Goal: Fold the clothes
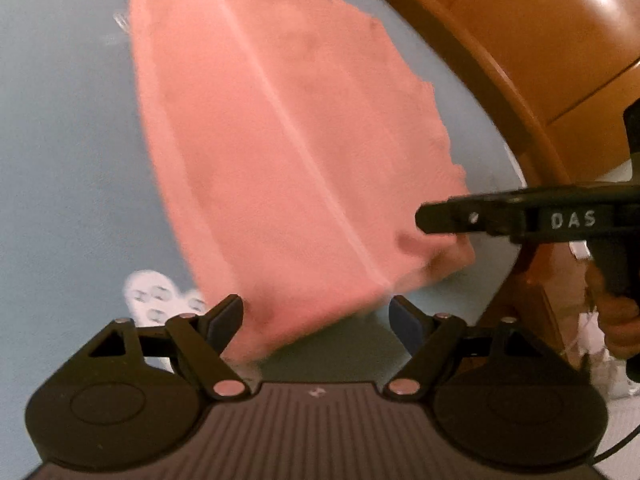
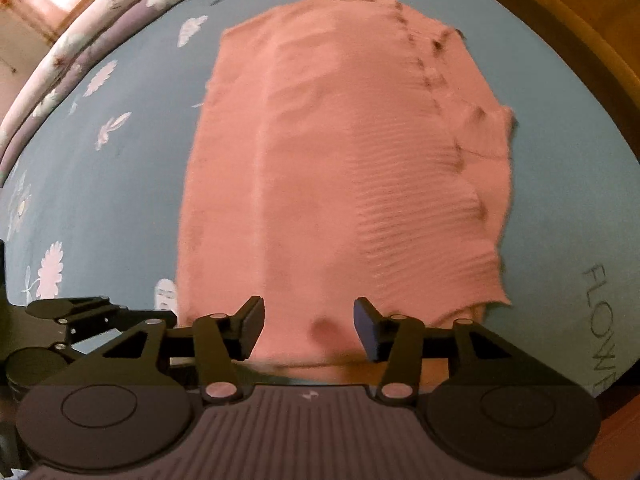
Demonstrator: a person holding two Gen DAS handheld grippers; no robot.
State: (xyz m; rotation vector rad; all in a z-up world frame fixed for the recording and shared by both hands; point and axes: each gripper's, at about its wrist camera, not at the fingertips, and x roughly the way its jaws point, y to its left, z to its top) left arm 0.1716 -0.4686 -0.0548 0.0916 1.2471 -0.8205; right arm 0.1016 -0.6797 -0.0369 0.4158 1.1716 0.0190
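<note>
A pink knitted garment [image 1: 280,152] lies flat on a blue sheet [image 1: 64,140], with a pale fold line running down its length. My left gripper [image 1: 316,322] hovers over its near corner, open, the pads clear of the cloth. In the right wrist view the same garment [image 2: 340,168] shows a ribbed right half and a wavy right edge. My right gripper [image 2: 309,328] is open above the near hem, nothing pinched between its pads. From the left wrist view the right gripper [image 1: 426,218] reaches in from the right, over the garment's near right corner.
The blue sheet [image 2: 120,200] carries white flower prints and the word FLOW [image 2: 600,320] near its right edge. A wooden bed frame [image 1: 520,40] curves along the right. A flowered quilt roll [image 2: 80,32] lies at the far left. The left gripper's body [image 2: 68,312] shows at the lower left.
</note>
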